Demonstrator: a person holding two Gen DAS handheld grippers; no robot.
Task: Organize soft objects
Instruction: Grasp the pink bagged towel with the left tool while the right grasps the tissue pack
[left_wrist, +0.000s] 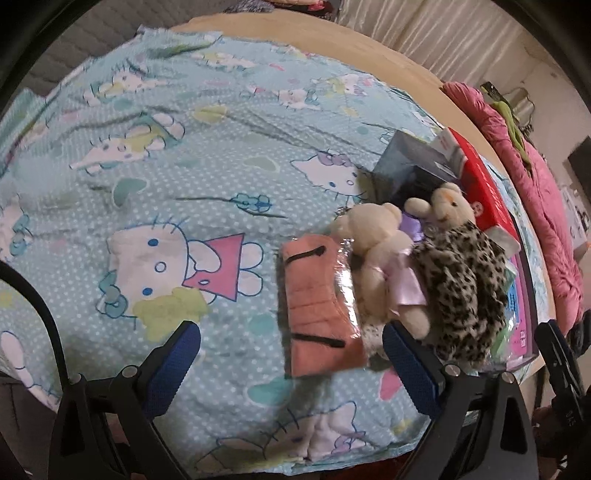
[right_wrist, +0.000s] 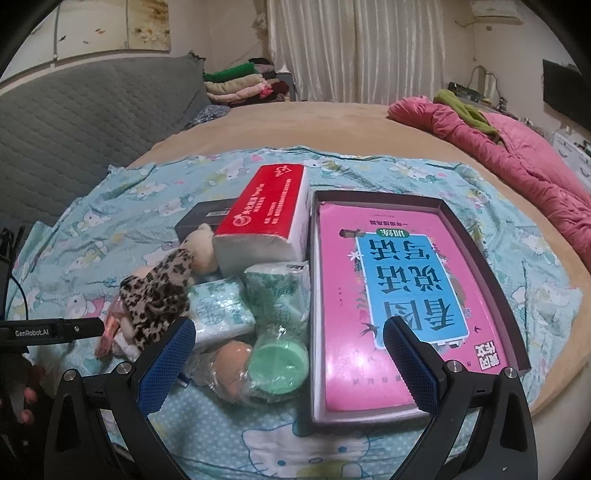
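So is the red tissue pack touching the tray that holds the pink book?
Touching. The right wrist view shows the red tissue pack with its white side pressed against the tray's left wall, no blanket visible between them.

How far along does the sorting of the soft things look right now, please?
Done: little that shows; the bears, pink pouch and tissue packs lie heaped beside the tray, which holds only a book. In hand: nothing; left gripper and right gripper are open. Left: nearly everything.
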